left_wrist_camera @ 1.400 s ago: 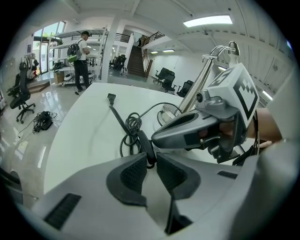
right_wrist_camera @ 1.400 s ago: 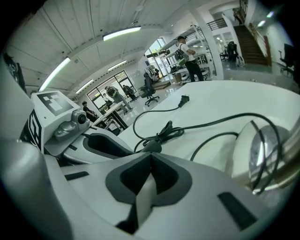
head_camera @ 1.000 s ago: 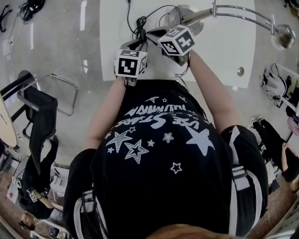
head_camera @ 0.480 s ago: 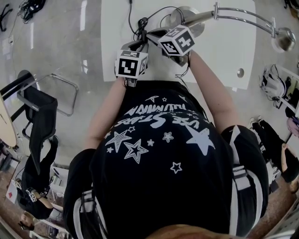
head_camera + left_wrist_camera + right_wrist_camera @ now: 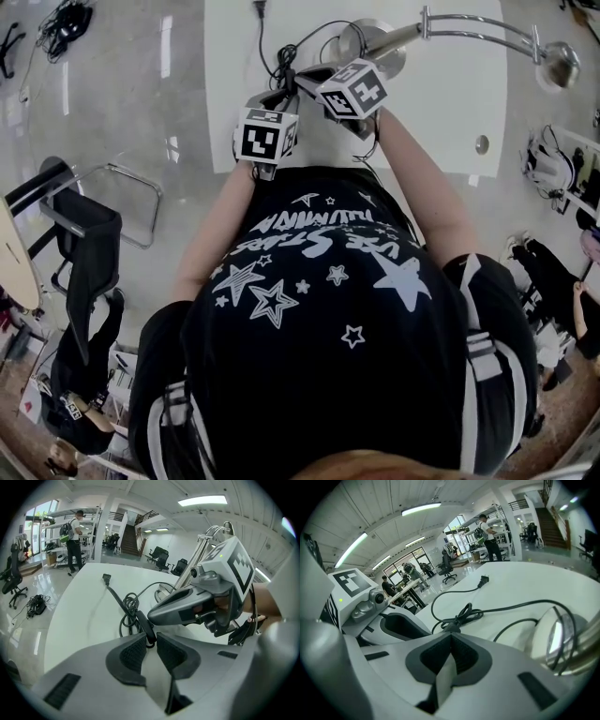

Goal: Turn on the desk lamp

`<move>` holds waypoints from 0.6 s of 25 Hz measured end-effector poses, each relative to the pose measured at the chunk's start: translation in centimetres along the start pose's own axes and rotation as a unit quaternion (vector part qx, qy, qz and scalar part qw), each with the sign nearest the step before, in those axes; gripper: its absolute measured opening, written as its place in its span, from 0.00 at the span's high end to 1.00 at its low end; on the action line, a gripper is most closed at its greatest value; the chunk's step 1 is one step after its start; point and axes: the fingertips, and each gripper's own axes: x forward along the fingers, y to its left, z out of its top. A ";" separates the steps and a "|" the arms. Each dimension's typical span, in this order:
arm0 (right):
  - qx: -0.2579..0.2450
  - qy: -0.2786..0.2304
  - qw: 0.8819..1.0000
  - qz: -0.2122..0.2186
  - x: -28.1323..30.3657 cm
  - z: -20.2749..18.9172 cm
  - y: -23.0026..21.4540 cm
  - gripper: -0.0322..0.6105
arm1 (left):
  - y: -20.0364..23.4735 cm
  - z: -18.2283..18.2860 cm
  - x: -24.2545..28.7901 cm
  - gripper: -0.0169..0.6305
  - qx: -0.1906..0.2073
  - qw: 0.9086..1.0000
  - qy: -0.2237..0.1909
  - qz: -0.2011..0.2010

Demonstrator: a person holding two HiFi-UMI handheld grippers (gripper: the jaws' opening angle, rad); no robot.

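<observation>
The desk lamp stands on the white table (image 5: 441,103): chrome round base (image 5: 370,39), curved chrome arm, head (image 5: 561,58) at the right. Its black cord lies coiled (image 5: 129,604) in front of the base, with a black inline switch (image 5: 146,626) on it. My left gripper (image 5: 151,638) has this switch between its jaw tips, the pads (image 5: 133,653) closed against it. My right gripper (image 5: 450,637) is shut with nothing between its pads; its tip (image 5: 157,614) comes in from the right and sits just over the switch (image 5: 451,628).
The cord's plug (image 5: 106,577) lies loose farther out on the table. A small round grommet (image 5: 482,143) sits near the table's right front. Black chairs (image 5: 84,234) stand on the glossy floor to the left. A person with a backpack (image 5: 72,541) stands far off.
</observation>
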 end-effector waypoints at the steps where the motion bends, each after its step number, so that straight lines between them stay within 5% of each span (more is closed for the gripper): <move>1: 0.000 -0.004 1.000 -0.005 -0.2 0.2 -0.1 0.94 | 0.0 0.0 0.0 0.85 0.006 1.000 0.001 -0.003; 15: 0.032 -0.059 0.996 -0.065 -4.1 -1.0 -0.7 0.94 | -0.7 0.7 -2.5 0.85 0.021 0.998 -0.044 -0.040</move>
